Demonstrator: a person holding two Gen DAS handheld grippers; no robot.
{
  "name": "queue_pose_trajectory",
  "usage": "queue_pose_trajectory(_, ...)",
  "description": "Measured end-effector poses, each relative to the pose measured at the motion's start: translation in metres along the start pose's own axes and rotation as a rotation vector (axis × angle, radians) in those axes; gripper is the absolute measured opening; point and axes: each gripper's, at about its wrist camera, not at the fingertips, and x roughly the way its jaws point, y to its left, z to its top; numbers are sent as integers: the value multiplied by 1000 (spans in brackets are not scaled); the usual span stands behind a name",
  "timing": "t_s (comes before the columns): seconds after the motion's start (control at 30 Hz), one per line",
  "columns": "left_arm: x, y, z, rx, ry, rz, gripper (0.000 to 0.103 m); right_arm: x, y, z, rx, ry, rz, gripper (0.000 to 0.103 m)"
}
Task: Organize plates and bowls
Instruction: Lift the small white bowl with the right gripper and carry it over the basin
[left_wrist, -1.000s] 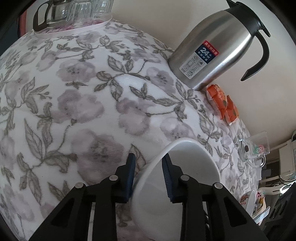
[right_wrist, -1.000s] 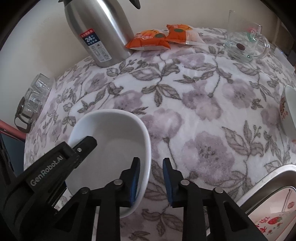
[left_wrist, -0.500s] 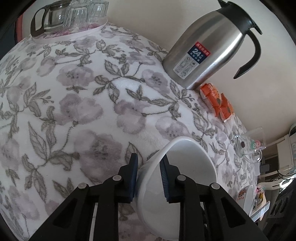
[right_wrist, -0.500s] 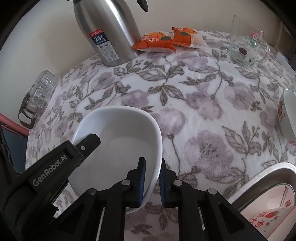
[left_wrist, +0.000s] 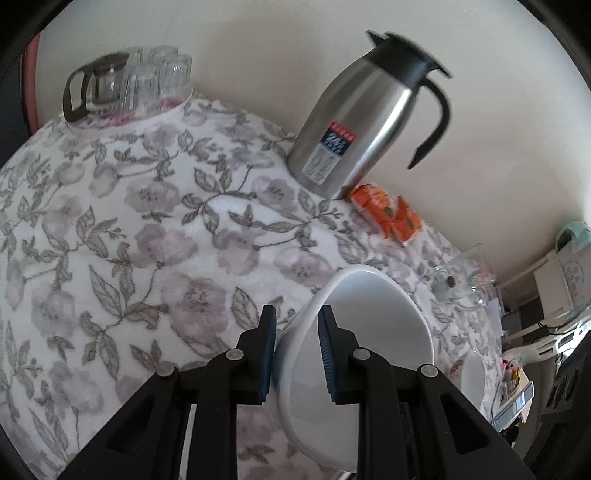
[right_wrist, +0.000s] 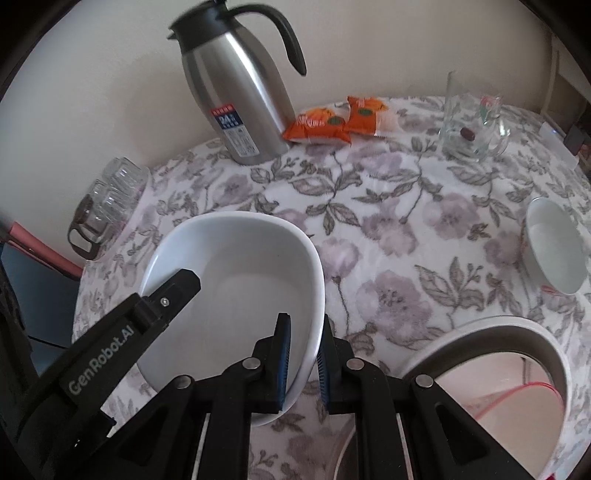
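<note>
Flask (right_wrist: 236, 96) at the back of the bench (right_wrist: 388, 229), snack packets (right_wrist: 340, 122) just right of it, mug (right_wrist: 469, 125) further right, glasses (right_wrist: 107, 199) at far left, small bowl (right_wrist: 554, 251) at right.

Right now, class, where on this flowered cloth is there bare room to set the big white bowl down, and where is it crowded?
Widest bare cloth: between large white bowl, small white bowl and orange snack packets. Another patch lies between glass tumblers and steel thermos jug. Crowded: the far wall edge by glass mug, and the near right corner by the pink-lined basin.
</note>
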Motion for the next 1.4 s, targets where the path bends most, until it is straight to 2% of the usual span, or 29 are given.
queue_pose_trajectory(0.67, -96, -49, -46, 94, -151, -96, 24, -98, -34, -36, -57, -126, 81, 15)
queue_pose_trajectory(0.97, -106, -74, -67, 145, -146, -146, 24, -122, -66, -51, -52, -165, 97, 15)
queue_pose_trajectory(1.4, -106, -109, -92, 216, -116, -177, 24, -139, -113, -63, -18, -196, 127, 15)
